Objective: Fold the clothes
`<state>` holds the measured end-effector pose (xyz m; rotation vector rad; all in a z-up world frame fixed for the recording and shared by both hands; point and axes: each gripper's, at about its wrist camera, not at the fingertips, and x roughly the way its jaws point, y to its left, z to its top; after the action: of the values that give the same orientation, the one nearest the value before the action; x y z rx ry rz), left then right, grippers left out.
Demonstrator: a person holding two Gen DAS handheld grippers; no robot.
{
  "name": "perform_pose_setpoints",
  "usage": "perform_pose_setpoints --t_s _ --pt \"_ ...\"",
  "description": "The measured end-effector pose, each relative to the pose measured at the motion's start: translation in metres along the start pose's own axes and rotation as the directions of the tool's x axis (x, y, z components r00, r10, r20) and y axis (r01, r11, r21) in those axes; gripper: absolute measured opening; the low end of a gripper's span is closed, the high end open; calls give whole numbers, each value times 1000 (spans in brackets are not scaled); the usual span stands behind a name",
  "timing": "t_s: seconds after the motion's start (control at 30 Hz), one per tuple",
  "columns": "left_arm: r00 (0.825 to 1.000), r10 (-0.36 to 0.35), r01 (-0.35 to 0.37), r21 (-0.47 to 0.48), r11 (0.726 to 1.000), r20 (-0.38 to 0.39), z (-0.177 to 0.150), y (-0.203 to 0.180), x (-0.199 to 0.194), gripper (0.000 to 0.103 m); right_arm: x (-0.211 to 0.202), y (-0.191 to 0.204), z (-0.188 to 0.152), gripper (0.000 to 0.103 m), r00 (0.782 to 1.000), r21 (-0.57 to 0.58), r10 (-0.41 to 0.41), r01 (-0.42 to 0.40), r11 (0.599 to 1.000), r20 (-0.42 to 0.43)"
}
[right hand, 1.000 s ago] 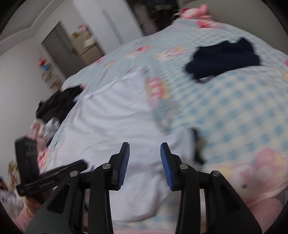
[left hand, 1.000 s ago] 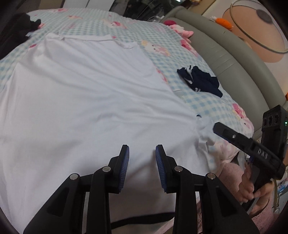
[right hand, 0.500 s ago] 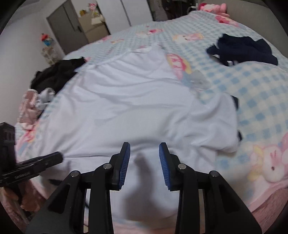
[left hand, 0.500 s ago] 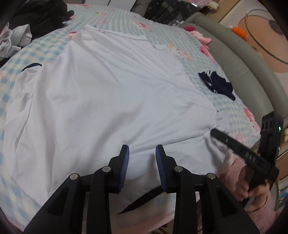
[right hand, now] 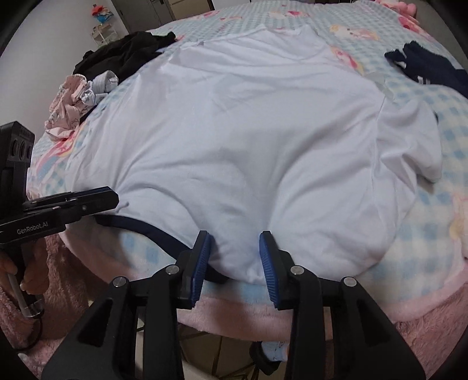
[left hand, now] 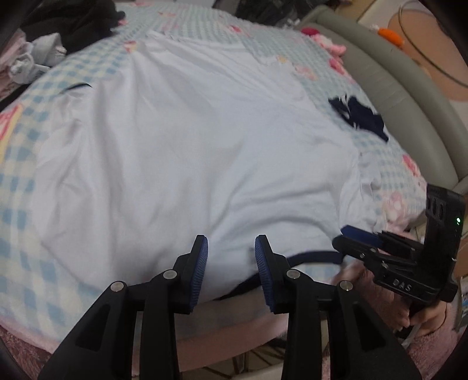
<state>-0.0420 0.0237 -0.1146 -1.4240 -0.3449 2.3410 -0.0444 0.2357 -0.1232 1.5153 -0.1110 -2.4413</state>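
Bed (left hand: 35,187) with blue-and-white check cover, pink cartoon prints, pink fleece edge at the near side. Grey padded headboard (left hand: 403,96) along the right in the left view. Room behind: white wall, grey door (right hand: 131,8), small shelf with toys.

White T-shirt (left hand: 190,152) spread flat across the middle of the bed, dark navy-trimmed neckline (right hand: 140,228) at the near edge, hem at the far side. One sleeve (right hand: 409,140) lies rumpled on the right in the right view.

Other clothes: dark navy garment (right hand: 430,67) on the cover right of the shirt, apart from it. Black pile (right hand: 122,55) and pink/grey crumpled items (right hand: 76,99) at the far left.

Left gripper (left hand: 231,251): jaws partly apart, nothing between them, over the shirt's near edge beside the neckline. They've just opened a touch. Contact with the fabric: can't tell, frame is blurred.

Right gripper (right hand: 235,242): jaws partly apart, shirt's near edge showing in the gap, pads not pressing on it. Not grasping. Appears in the left view at the right, hand (left hand: 421,315) on its handle.
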Motion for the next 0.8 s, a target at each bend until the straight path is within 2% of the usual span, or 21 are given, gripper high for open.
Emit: perform_pose_setpoints --t_s 0.1,0.2,0.27,0.33,0.43,0.57,0.67,0.77,0.8 --pt "999 25 -24 -18 1000 40 3 5 -4 36 -16 16 8 35 996 -39 22 -18 999 84" --pt "998 63 -63 -18 998 25 4 6 3 36 -11 33 22 35 992 -85 14 -4 996 122" --pt "993 118 -118 -12 993 2 1 8 8 36 6 37 25 35 995 -101 -29 40 994 100" --pt "988 156 -156 -48 987 3 -3 15 3 35 22 34 23 35 996 -106 -82 87 991 47" --pt "992 117 -112 -99 989 47 -11 28 -13 35 21 33 14 36 994 -107 -102 105 989 35" --pt "989 77 -68 -74 995 128 -14 23 -27 35 -6 25 8 36 996 -30 -48 51 998 79" --pt "991 98 -93 -65 994 86 -9 19 -12 35 -16 15 8 36 988 25 -75 72 997 136" --pt "988 150 -148 -41 988 31 -14 21 -2 35 -3 5 5 36 988 36 -145 143 989 56" --pt "987 161 -160 -34 986 19 -16 21 0 35 -4 -1 2 36 992 58 -118 115 992 52"
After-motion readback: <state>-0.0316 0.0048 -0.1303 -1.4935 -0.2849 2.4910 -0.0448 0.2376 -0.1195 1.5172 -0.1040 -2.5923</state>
